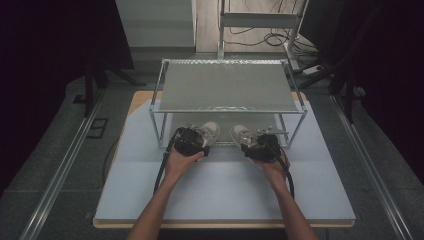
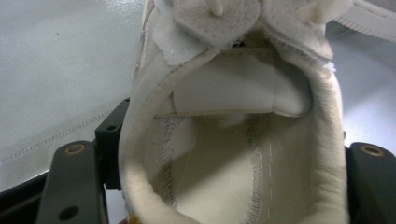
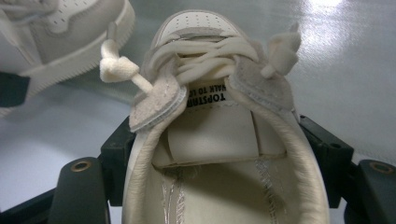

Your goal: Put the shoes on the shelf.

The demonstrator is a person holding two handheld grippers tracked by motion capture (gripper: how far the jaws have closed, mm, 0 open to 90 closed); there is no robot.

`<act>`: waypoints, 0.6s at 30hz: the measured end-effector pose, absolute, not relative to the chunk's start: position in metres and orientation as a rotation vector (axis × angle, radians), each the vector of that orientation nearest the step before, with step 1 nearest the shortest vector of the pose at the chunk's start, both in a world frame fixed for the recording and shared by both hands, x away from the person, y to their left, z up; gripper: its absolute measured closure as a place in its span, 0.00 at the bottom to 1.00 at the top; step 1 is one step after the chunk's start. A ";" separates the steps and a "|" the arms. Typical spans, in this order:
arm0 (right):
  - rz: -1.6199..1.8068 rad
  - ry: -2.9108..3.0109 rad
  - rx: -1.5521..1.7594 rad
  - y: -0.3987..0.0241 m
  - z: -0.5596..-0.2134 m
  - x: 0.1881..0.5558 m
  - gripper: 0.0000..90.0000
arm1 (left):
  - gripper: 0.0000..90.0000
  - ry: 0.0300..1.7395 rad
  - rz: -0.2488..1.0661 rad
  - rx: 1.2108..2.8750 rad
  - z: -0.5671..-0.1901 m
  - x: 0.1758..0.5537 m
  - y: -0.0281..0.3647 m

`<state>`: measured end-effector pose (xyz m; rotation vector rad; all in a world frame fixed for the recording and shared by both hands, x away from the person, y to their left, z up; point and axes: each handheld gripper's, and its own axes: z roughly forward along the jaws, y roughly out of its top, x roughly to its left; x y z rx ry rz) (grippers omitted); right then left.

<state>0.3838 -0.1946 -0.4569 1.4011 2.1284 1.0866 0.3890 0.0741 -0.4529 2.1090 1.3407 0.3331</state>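
Observation:
Two white lace-up shoes stand side by side on the pale mat, toes pointing under the metal rack (image 1: 229,86). My left gripper (image 1: 190,141) is shut on the heel end of the left shoe (image 1: 211,131). In the left gripper view the shoe's padded collar (image 2: 140,154) fills the gap between the two black jaws of the left gripper (image 2: 224,154). My right gripper (image 1: 260,146) is shut on the heel end of the right shoe (image 1: 241,134). In the right gripper view the right gripper (image 3: 231,186) holds that shoe (image 3: 201,28) by the collar, and the other shoe (image 3: 60,28) lies at the upper left.
The rack has a flat grey shelf on thin metal posts (image 1: 159,125), with low room beneath it. It stands at the far half of the light blue mat (image 1: 225,192) on a wooden board. Cables lie on the floor behind.

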 end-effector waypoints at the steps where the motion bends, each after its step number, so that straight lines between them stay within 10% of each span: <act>1: 1.084 2.129 1.402 -0.192 -0.456 0.385 0.32 | 0.32 1.341 0.333 2.109 -0.453 0.389 0.074; 18: 1.017 2.095 1.417 -0.173 -0.459 0.402 0.32 | 0.32 1.290 0.354 2.165 -0.459 0.412 0.055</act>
